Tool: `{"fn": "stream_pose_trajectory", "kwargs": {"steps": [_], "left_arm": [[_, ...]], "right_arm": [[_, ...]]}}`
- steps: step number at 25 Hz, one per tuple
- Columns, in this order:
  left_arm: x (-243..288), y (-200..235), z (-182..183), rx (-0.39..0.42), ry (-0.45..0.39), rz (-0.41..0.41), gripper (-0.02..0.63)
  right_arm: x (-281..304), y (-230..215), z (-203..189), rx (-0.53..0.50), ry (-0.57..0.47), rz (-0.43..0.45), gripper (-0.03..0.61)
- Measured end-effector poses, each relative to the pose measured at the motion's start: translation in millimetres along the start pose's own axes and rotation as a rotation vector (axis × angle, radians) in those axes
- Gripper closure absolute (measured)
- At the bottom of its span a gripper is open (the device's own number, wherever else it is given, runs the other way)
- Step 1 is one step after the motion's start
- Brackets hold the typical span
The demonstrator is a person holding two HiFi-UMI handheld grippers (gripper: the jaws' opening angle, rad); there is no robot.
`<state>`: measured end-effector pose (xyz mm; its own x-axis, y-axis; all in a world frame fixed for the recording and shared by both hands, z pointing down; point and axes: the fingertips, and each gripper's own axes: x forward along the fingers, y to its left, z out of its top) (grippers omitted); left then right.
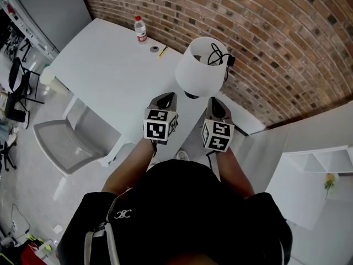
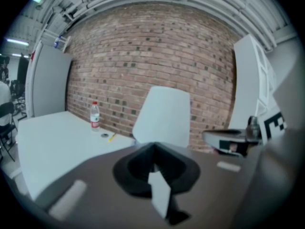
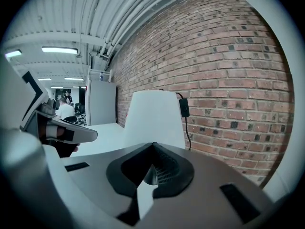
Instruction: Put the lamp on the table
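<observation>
The lamp has a white shade (image 1: 199, 66) with a black cord and switch (image 1: 222, 58) hanging from its top, and a dark base (image 1: 191, 95). It is over the near end of the white table (image 1: 105, 65), close to the brick wall. My left gripper (image 1: 170, 96) and right gripper (image 1: 214, 100) flank the base, one on each side. Both point at the lamp with their jaws together. The shade (image 2: 164, 116) fills the space ahead of the left gripper (image 2: 153, 147). The shade (image 3: 153, 120) also rises just beyond the right gripper (image 3: 153, 146). Whether either gripper pinches the lamp is hidden.
A water bottle (image 1: 141, 30), a small round object (image 1: 155, 49) and a yellow pen (image 1: 162, 52) lie at the table's far side by the wall. A grey chair (image 1: 63, 142) stands left of the table, and a white shelf unit (image 1: 320, 162) stands to the right.
</observation>
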<state>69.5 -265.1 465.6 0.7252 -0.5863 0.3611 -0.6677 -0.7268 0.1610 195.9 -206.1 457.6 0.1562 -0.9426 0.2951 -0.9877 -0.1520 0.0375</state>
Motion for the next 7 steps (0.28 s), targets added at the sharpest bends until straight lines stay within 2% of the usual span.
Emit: {"fn": "stream_pose_trajectory", "kwargs": {"steps": [7], "left_arm": [[1.5,-9.5,-2.7,0.003,0.006,-0.01,0.614]], "right_arm": [[2.1,-2.9,-1.3,0.017,-0.001,0.012,0.58]]}}
